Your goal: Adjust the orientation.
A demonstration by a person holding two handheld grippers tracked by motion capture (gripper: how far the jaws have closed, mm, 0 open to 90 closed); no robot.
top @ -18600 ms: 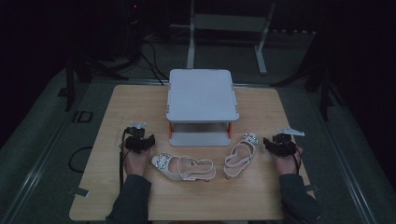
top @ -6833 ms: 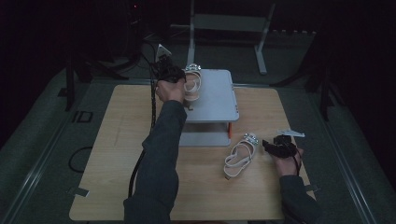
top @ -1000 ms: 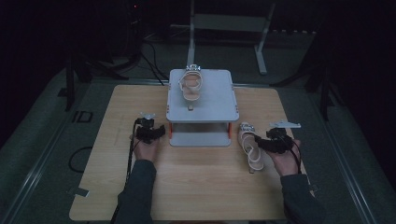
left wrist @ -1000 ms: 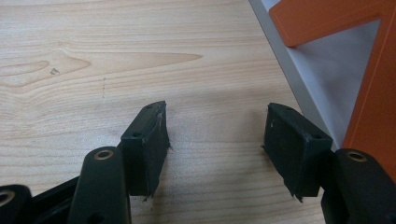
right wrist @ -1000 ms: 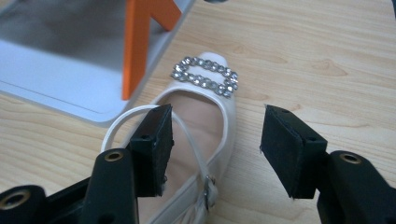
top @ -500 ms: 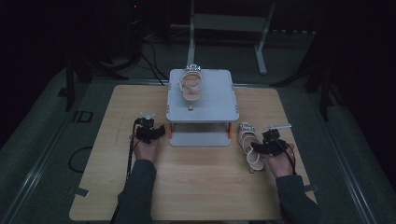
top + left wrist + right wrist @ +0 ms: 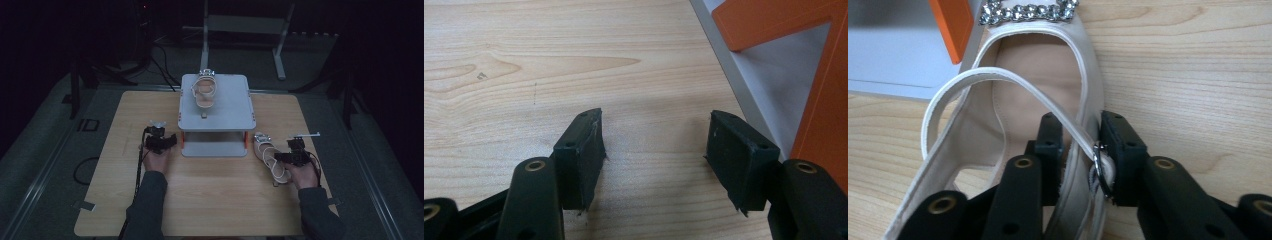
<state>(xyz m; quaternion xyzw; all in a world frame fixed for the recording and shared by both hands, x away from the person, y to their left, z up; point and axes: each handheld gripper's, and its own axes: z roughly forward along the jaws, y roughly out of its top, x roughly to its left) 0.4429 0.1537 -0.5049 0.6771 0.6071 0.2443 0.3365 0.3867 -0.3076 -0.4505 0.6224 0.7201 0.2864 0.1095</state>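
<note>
Between the right gripper's (image 7: 1075,150) pads, which have just been closing, sits the side rim and strap of the second sandal (image 7: 1013,120), now pinched there where half a second ago the jaws stood wide beside it; I judge it ready to lift. The rack (image 7: 216,105), ahead and to that gripper's left, carries the first sandal (image 7: 205,91) on top. The left gripper (image 7: 654,150) rests well open and empty beside the rack's foot.
</note>
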